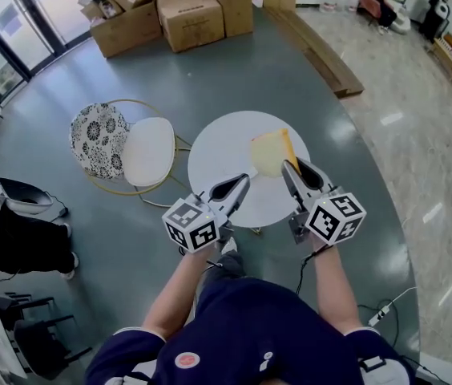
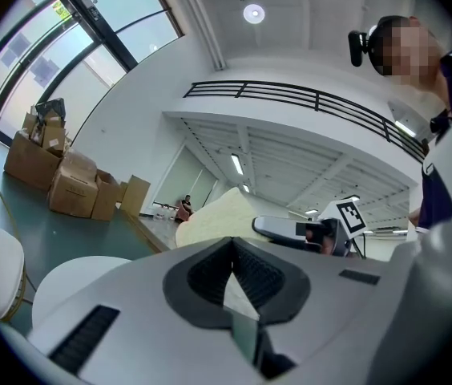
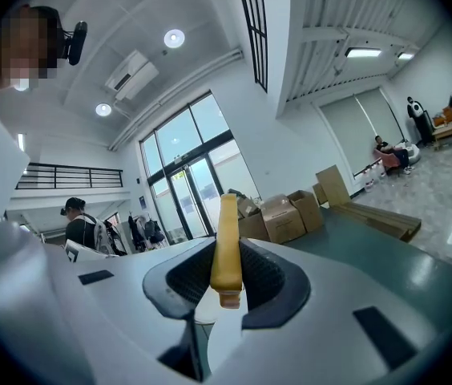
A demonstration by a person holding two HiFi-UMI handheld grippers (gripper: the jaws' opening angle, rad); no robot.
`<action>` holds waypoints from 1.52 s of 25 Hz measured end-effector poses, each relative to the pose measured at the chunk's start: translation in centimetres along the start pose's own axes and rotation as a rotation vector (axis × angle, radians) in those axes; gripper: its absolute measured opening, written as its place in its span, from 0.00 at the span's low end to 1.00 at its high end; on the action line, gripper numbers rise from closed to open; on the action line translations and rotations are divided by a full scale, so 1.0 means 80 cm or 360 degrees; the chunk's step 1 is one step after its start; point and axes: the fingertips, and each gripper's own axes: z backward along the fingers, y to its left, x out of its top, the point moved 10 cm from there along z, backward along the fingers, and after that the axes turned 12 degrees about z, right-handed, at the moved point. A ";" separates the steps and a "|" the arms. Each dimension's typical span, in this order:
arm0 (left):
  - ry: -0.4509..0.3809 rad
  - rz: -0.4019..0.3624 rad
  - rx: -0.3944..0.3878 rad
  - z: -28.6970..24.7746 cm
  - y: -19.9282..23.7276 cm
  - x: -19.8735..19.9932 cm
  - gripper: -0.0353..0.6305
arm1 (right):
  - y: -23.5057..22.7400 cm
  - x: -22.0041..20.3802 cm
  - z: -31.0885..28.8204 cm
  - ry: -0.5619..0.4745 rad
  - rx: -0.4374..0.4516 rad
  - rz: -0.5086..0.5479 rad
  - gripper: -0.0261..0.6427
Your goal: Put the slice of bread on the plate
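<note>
A pale slice of bread [image 1: 268, 151] with a yellow crust stands on edge between the pads of my right gripper [image 1: 288, 165], which is shut on it, above the right part of a round white tabletop [image 1: 222, 155]. In the right gripper view the slice [image 3: 228, 247] shows edge-on between the jaws. My left gripper [image 1: 244, 181] hovers beside it over the table's near edge, its jaws shut with nothing in them. The left gripper view shows the bread [image 2: 214, 219] and the right gripper [image 2: 290, 229] just beyond its own tips [image 2: 232, 243]. I make out no separate plate on the tabletop.
A wire chair with a white seat [image 1: 148, 151] and a patterned cushion [image 1: 98, 139] stands left of the table. Cardboard boxes [image 1: 170, 10] and long boards [image 1: 316, 45] lie farther off. A person [image 1: 10, 231] is at the left edge. A cable [image 1: 386, 307] runs along the floor.
</note>
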 end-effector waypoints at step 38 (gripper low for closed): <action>0.0059 0.0067 0.0210 -0.059 0.110 0.043 0.06 | -0.078 -0.027 -0.152 0.0247 0.0199 -0.0113 0.17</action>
